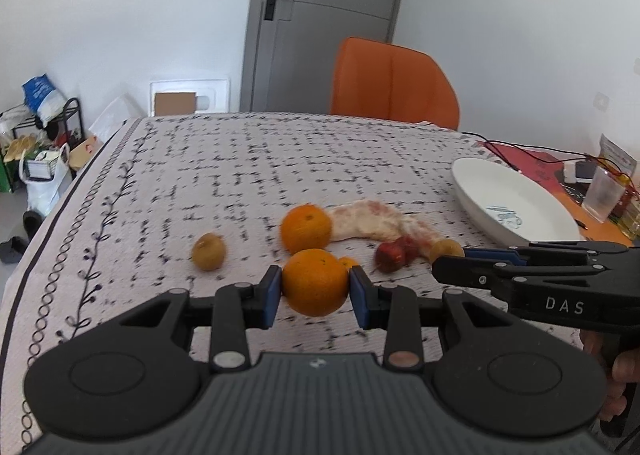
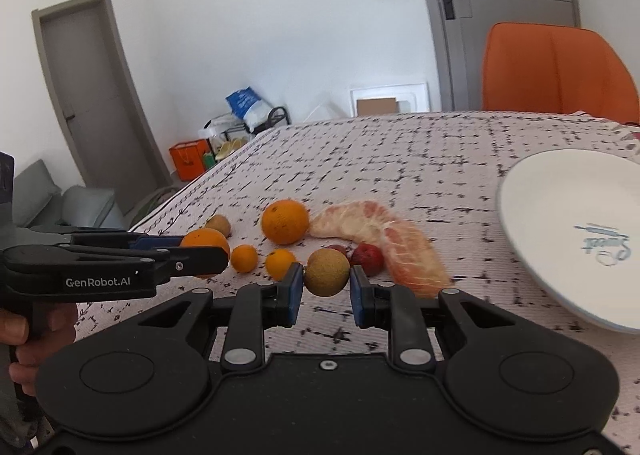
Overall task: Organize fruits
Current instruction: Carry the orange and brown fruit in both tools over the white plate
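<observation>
Fruit lies scattered on the patterned desk, lower centre of both views. Counted in the right wrist view: two large oranges, two small oranges, two brown round fruits, two red fruits and one peeled pomelo piece. Left gripper has its jaws closed on one large orange. Right gripper has its jaws narrow, clamping one brown fruit. One white plate sits empty at right.
</observation>
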